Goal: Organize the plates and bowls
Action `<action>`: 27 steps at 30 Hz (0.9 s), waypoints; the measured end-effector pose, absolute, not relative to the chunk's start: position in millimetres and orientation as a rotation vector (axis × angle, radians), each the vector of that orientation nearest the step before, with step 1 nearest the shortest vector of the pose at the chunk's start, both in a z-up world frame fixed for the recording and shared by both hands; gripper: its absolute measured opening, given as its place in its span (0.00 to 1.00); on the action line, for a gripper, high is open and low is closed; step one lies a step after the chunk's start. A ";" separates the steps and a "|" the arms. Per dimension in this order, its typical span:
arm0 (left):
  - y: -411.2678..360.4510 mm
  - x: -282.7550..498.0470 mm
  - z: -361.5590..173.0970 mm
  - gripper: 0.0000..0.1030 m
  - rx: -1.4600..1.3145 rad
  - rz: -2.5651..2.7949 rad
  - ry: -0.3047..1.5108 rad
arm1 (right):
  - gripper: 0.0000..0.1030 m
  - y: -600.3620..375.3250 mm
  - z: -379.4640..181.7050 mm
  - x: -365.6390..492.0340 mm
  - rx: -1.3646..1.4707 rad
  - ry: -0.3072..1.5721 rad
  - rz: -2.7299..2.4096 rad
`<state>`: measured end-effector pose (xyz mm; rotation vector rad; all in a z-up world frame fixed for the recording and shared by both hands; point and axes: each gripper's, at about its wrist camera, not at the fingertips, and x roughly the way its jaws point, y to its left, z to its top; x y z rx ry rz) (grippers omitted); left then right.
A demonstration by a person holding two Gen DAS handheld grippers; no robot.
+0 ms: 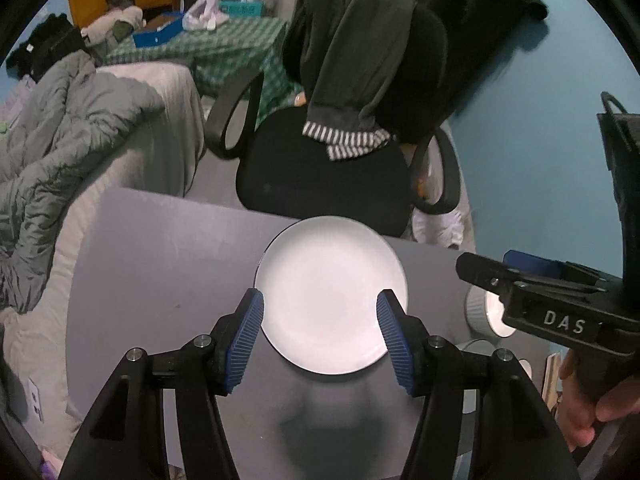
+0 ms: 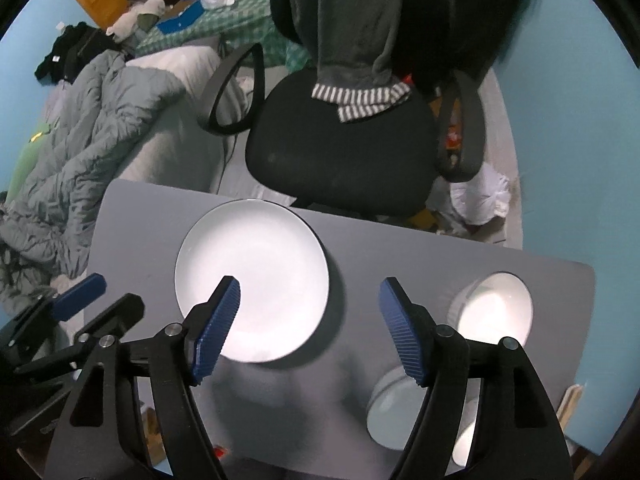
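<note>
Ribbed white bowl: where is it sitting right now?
In the right wrist view the ribbed white bowl stands upright on the grey table, at its right end, right of the white plate and apart from it.

White letters "DAS" stand on the black body of the right tool (image 1: 480, 276), at the frame's right edge.

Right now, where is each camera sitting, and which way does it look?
Left wrist: on the left gripper, looking down at the white plate; its open blue fingers and the person's other hand show.
Right wrist: on the right gripper, looking down at the table and ribbed bowl; open fingers show.
Both share plate, chair, bowl.
</note>
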<state>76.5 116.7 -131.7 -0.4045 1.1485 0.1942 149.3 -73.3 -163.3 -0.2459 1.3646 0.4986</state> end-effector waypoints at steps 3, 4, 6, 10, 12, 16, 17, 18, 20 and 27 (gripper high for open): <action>109.6 66.7 -113.3 0.60 -0.378 0.192 1.107 | 0.70 -80.7 -147.6 141.9 -0.236 1.340 0.486; 106.7 62.7 -106.0 0.65 -0.367 0.190 1.091 | 0.70 -81.8 -143.0 140.1 -0.232 1.332 0.482; 102.7 56.0 -96.9 0.69 -0.357 0.189 1.068 | 0.70 -85.9 -129.9 133.1 -0.221 1.306 0.474; 97.3 41.0 -76.9 0.69 -0.359 0.176 1.030 | 0.70 -94.6 -108.1 122.7 -0.181 1.268 0.469; 96.0 36.5 -70.7 0.69 -0.355 0.180 1.015 | 0.70 -99.4 -97.5 115.9 -0.165 1.247 0.464; 89.2 22.4 -54.5 0.71 -0.330 0.185 0.981 | 0.70 -105.7 -80.1 101.1 -0.166 1.207 0.441; 87.3 19.1 -51.2 0.71 -0.320 0.182 0.976 | 0.70 -107.2 -76.9 97.3 -0.164 1.199 0.435; 86.3 16.2 -48.2 0.71 -0.309 0.176 0.972 | 0.70 -109.3 -73.8 94.2 -0.161 1.191 0.429; 82.9 11.0 -41.9 0.73 -0.280 0.169 0.968 | 0.70 -113.8 -64.4 86.5 -0.154 1.170 0.422; 77.0 -13.2 -17.8 0.81 -0.245 0.153 0.906 | 0.70 -128.2 -41.8 68.4 -0.141 1.119 0.385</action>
